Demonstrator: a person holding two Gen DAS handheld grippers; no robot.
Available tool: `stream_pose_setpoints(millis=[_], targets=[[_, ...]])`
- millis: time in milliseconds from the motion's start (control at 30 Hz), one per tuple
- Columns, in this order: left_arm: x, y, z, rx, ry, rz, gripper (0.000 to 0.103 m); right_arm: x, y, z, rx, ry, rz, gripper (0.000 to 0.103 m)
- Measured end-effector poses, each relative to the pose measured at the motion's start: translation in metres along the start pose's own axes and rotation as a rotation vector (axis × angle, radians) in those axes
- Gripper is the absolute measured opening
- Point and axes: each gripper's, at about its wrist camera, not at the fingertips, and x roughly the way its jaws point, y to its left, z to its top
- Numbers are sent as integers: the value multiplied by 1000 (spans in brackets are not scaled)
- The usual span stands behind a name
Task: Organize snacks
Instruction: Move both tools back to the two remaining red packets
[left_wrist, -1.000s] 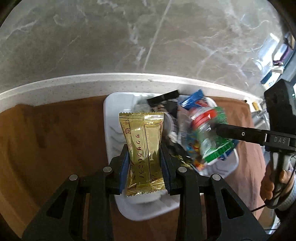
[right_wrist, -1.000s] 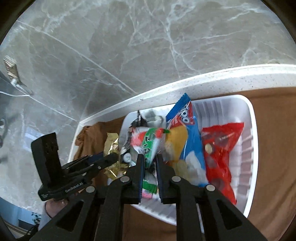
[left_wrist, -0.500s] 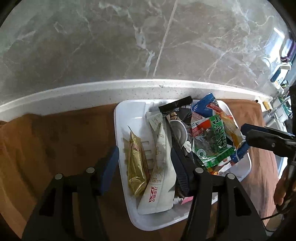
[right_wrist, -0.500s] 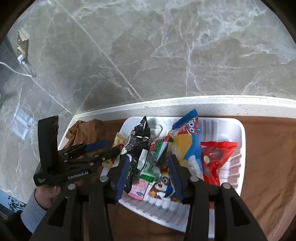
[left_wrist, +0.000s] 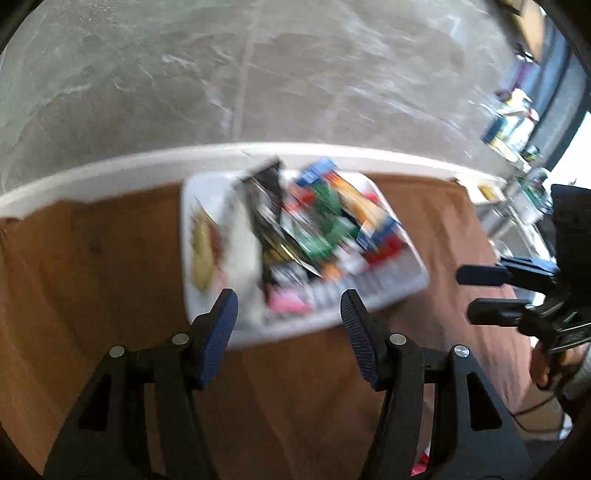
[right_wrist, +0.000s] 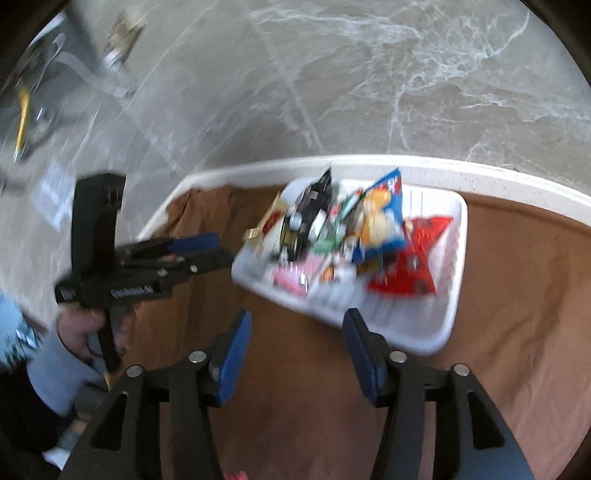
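A white tray (left_wrist: 413, 284) full of snack packets sits on the brown cloth; it also shows in the right wrist view (right_wrist: 456, 258). In it lie a gold packet (left_wrist: 203, 245), a green packet (left_wrist: 325, 225), a blue chip bag (right_wrist: 380, 218) and a red bag (right_wrist: 410, 258). My left gripper (left_wrist: 288, 317) is open and empty, just before the tray's near edge. My right gripper (right_wrist: 295, 339) is open and empty, held back from the tray. Each gripper shows in the other's view, the right one (left_wrist: 476, 291) and the left one (right_wrist: 214, 251). Both views are blurred.
A brown cloth (left_wrist: 92, 258) covers the table, with a white counter edge (left_wrist: 110, 170) and a grey marble wall (left_wrist: 258, 74) behind. Shelves with items (left_wrist: 517, 129) stand at the far right of the left wrist view.
Both grippers released their packets into the tray, opened wide and pulled back from it. The gold packet and the green packet now lie in the tray.
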Motion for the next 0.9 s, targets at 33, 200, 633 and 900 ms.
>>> stream_pose_setpoints(millis=[33,200,633,900], targets=[[-6,-10,-12,8,11,-8,56,-3,3,-9,-18,9,-2,61],[-22,-55,-71,47,94,-73,56,-19,22,-67,-120,102,4,61],[-18,-157,-195,254,365,-171,56,-9,77,-166,-616,329,77,61],[-3,-160,-204,233,406,-165,56,12,78,-171,-718,379,109,61]])
